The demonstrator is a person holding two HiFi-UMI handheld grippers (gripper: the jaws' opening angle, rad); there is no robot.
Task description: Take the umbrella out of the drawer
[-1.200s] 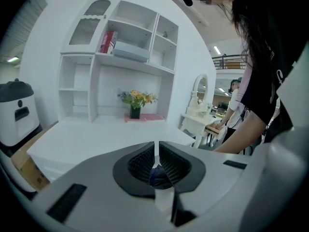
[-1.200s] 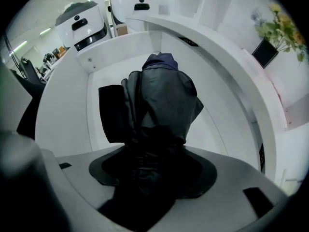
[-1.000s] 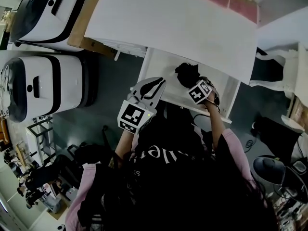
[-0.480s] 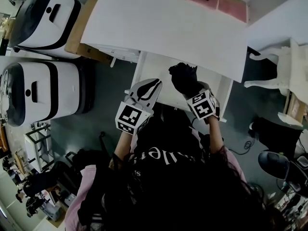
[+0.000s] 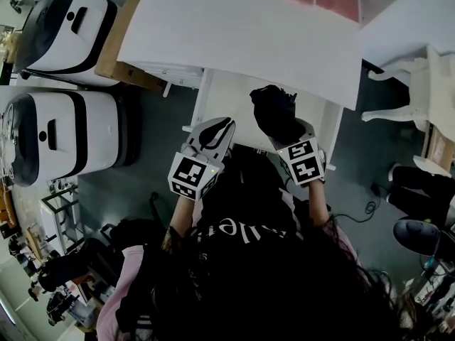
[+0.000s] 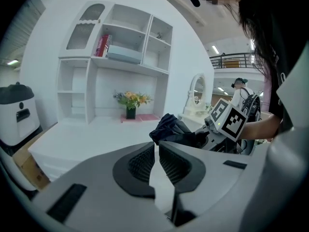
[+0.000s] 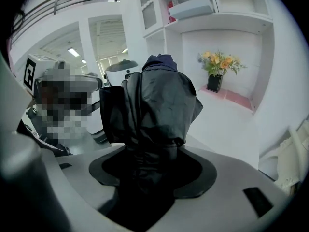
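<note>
I stand at a white counter (image 5: pixel 249 34) with a white shelf unit (image 6: pixel 116 57) at its back and a small vase of flowers (image 6: pixel 130 101) at the foot of those shelves. To my left, two big white-and-black machines (image 5: pixel 64 133) stand on the dark floor. Under the counter's near edge the white drawer (image 5: pixel 222 98) is pulled open towards me.

My right tongs (image 7: pixel 149 163) are clamped on the umbrella (image 7: pixel 152 105), a folded bundle of dark cloth. It rises straight up out of the jaws and bulges wide above them. From above, the umbrella (image 5: pixel 274 112) shows over the right part of the open drawer, its far end overlapping the counter's edge.

My left tongs (image 6: pixel 157 146) are just beside it on the left, apart from it. Their pads are drawn almost together with only a sliver between, and they grip nothing.
</note>
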